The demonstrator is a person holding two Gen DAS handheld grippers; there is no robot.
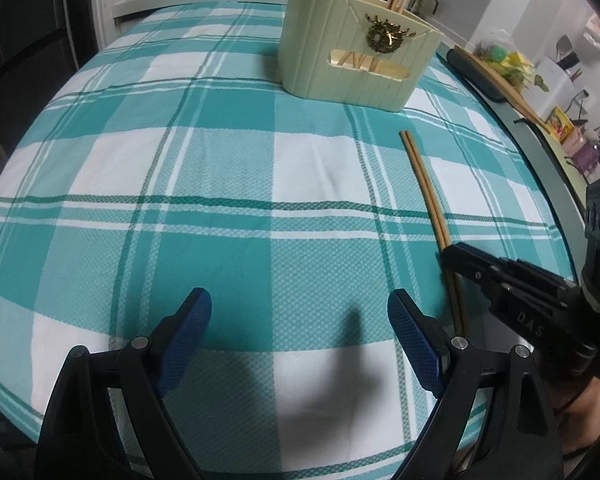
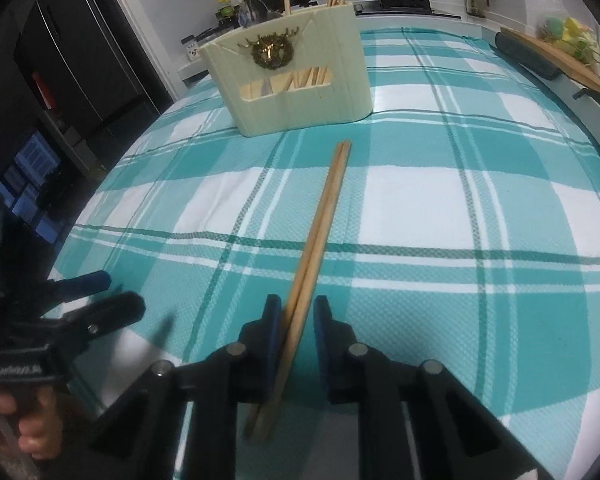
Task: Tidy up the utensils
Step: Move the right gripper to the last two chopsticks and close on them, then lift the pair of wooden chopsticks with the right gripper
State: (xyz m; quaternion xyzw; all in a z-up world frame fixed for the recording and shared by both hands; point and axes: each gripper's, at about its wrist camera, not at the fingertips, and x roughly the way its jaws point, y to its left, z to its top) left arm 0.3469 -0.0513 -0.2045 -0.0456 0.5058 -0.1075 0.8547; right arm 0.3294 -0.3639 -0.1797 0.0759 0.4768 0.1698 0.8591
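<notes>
Right claw nearly closed around chopsticks, right pad not visibly touching; pair lies on desk, tips toward cream utensil holder, likely destination. Left claw wide apart, empty, beside pair.

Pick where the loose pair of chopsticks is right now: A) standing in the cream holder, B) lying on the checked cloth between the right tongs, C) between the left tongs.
B: the chopsticks lie on the cloth between the right tongs, short of the holder.
</notes>
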